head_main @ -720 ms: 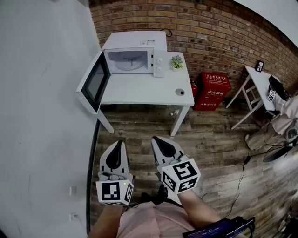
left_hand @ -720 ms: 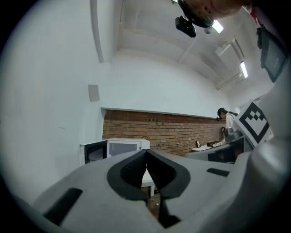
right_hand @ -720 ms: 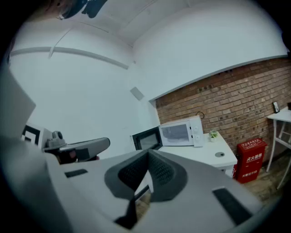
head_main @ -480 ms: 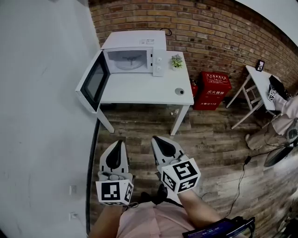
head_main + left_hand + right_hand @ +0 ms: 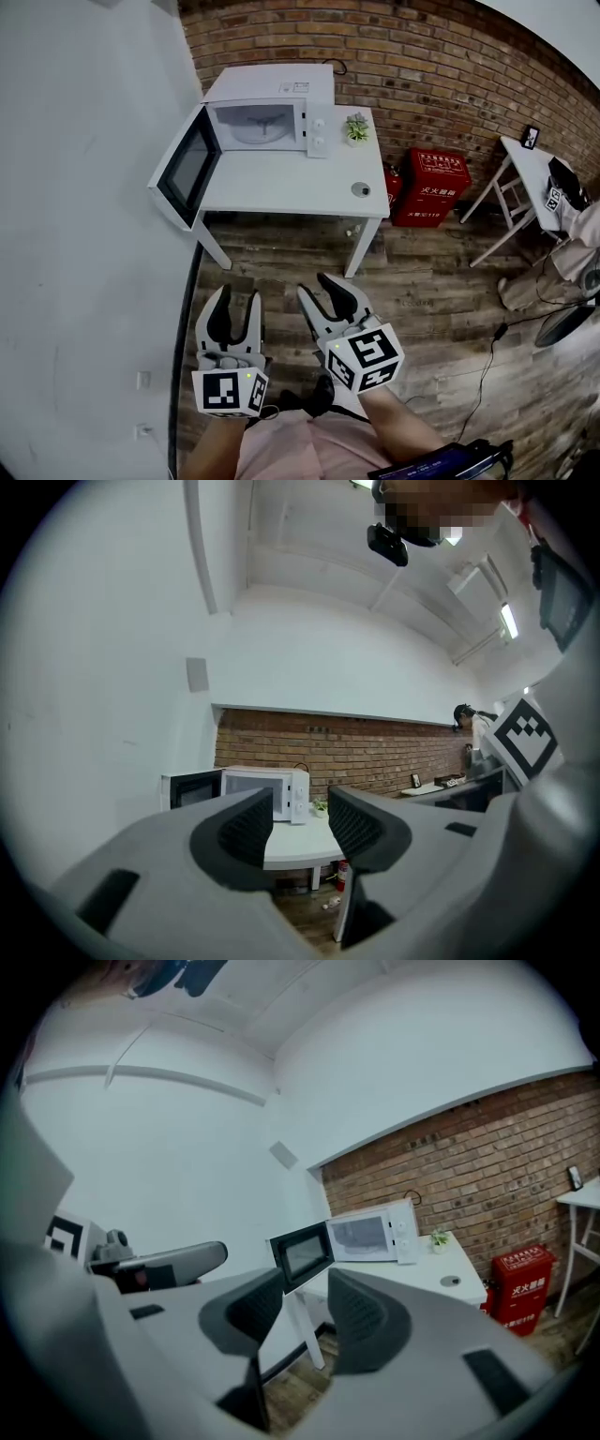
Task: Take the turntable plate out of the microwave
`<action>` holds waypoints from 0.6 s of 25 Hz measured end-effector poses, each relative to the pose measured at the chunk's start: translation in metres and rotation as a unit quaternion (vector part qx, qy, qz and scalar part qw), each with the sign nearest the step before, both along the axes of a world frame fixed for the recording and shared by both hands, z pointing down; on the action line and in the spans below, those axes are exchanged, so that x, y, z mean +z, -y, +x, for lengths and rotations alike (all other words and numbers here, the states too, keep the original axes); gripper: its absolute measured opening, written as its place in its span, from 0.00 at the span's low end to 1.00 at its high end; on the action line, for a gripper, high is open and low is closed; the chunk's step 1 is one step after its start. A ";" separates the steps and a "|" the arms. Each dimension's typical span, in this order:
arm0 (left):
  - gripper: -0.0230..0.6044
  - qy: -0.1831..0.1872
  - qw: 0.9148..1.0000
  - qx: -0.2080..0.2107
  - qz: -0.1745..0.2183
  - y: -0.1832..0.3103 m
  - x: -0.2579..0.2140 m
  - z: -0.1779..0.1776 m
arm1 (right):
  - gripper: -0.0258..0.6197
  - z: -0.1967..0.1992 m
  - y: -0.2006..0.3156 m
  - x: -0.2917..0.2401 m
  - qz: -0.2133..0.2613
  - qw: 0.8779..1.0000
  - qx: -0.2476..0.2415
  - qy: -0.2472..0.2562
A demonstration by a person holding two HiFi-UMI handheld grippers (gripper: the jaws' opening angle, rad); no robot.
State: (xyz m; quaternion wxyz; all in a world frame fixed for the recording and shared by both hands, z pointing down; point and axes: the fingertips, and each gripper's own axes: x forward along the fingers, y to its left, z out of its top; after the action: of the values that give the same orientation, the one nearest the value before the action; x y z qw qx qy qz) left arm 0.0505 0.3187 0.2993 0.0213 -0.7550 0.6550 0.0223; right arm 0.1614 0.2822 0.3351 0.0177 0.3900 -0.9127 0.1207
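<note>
A white microwave [image 5: 272, 98] stands at the back left of a white table [image 5: 291, 187], its door [image 5: 183, 169] swung wide open to the left. Inside it the glass turntable plate [image 5: 256, 131] lies flat in the cavity. My left gripper [image 5: 235, 302] and right gripper [image 5: 319, 291] are side by side over the wooden floor, well short of the table, both open with nothing between the jaws. In the left gripper view the left gripper [image 5: 300, 822] frames the distant microwave [image 5: 267, 794]. The right gripper [image 5: 305, 1312] points toward the microwave [image 5: 375, 1234] from afar.
A small potted plant [image 5: 355, 127] sits beside the microwave, and a small dark round object [image 5: 361, 188] lies near the table's front right. A red fire-extinguisher box [image 5: 434, 185] stands against the brick wall. A white side table [image 5: 525, 173] is at right, a white wall at left.
Both grippers' jaws have spread apart from a closed stance. The grippers have stayed low in the head view, far from the table.
</note>
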 end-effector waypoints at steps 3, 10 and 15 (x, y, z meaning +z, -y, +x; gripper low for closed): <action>0.34 -0.001 1.000 -0.013 -0.005 0.002 0.008 -0.001 | 0.28 0.004 0.008 0.006 -0.002 1.000 -0.002 0.001; 0.34 -0.009 0.999 -0.023 -0.025 0.024 0.035 -0.019 | 0.27 -0.011 0.037 0.031 -0.022 1.000 -0.008 -0.010; 0.35 -0.016 0.999 -0.017 -0.029 0.071 0.046 -0.043 | 0.26 -0.039 0.082 0.046 -0.032 0.999 -0.008 -0.023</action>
State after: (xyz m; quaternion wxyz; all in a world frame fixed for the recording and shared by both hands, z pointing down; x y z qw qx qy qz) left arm 0.0071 0.2474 0.3452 -0.0104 -0.7438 0.6681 0.0151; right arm 0.1220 0.2004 0.3814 0.0522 0.3842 -0.9110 0.1405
